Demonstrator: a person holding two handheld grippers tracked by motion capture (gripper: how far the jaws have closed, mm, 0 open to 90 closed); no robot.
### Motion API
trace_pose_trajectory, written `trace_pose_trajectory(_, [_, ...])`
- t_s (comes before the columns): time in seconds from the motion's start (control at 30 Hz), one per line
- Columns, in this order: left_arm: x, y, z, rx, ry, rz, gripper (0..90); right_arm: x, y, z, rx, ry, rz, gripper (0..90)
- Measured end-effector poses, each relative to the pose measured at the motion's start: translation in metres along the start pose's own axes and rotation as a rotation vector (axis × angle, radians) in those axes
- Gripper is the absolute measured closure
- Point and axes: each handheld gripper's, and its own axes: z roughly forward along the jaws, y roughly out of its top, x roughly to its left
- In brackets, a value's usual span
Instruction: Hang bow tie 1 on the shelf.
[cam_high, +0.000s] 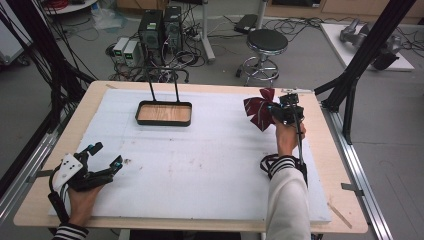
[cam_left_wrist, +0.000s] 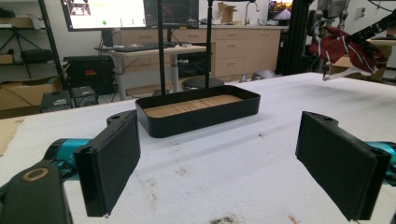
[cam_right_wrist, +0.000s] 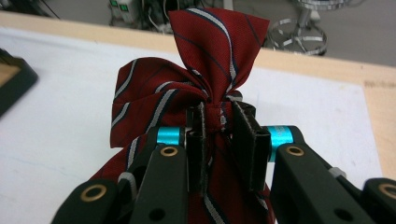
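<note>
Surface: white foam board (cam_high: 200, 165)
Right gripper (cam_high: 286, 111): clenched on red striped tie (cam_high: 257, 111), right of frame centre
Tray (cam_high: 164, 113): left of tie
Left gripper (cam_high: 102, 160): released, lower left

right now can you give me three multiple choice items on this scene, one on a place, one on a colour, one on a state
1. Where is the black tray?
A. at the far side of the white board, left of middle
B. at the near right corner
C. on the stool

2. What colour is the tie mainly?
A. plain green
B. dark red with pale stripes
C. yellow

3. How do the left tongs stand?
A. shut on the tie
B. shut on the tray
C. open, holding nothing

Answers:
1 A, the high view shows the tray toward the far edge of the white board, left of middle.
2 B, the right gripper view shows red cloth with pale stripes.
3 C, the left gripper view shows the jaws wide apart with bare board between; the right tongs are shut on the tie.
</note>
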Motion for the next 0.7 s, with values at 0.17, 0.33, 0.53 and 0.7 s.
trace_pose_trajectory(0.17, [0.000, 0.000, 0.000, 0.000, 0.000, 0.000, 14.3, 0.003, 0.002, -0.007, -0.065, 0.028, 0.016, 75.3])
trace_pose_trajectory(0.33, [0.000, 0.000, 0.000, 0.002, 0.000, 0.003, 14.4, 0.009, 0.005, -0.013, -0.121, 0.048, 0.012, 75.3])
trace_pose_trajectory(0.53, [0.000, 0.000, 0.000, 0.003, 0.000, 0.004, 14.4, 0.016, 0.007, -0.017, -0.170, 0.082, 0.004, 75.3])
trace_pose_trajectory(0.7, [0.000, 0.000, 0.000, 0.004, 0.000, 0.004, 14.3, 0.025, 0.009, -0.021, -0.213, 0.108, -0.006, 75.2])
